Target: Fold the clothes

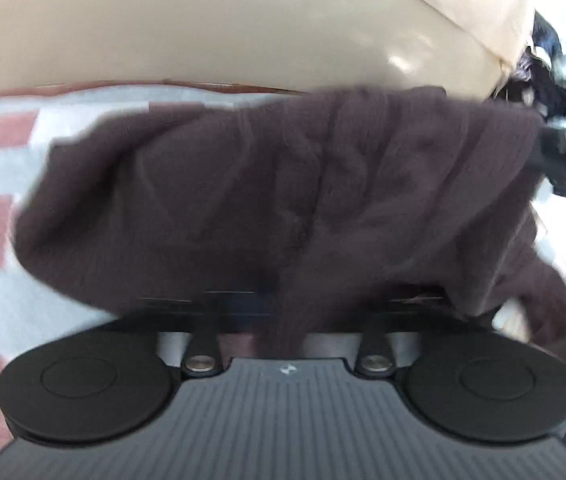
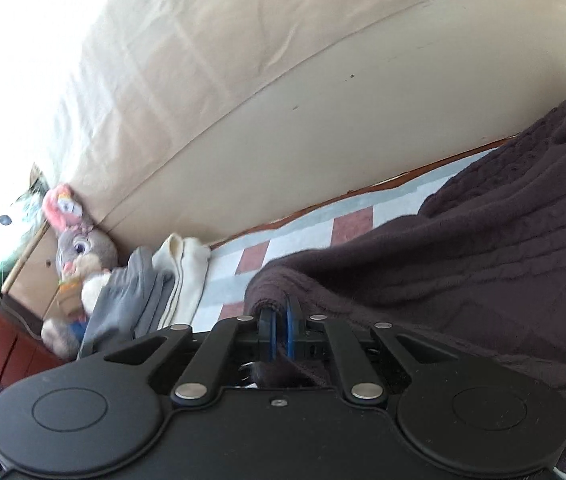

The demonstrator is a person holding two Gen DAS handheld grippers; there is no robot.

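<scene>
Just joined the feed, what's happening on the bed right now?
A person is folding a dark brown knit sweater on the checked bedsheet. The right gripper is shut on an edge of it. The left gripper's fingers are hidden under the sweater, so its grip is unclear. Folded grey and cream clothes lie beside a stuffed rabbit.

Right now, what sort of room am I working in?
Most likely a bedroom: the dark knit sweater lies on a checked bedsheet against a padded beige headboard, with a plush rabbit and folded clothes at the far end.
</scene>
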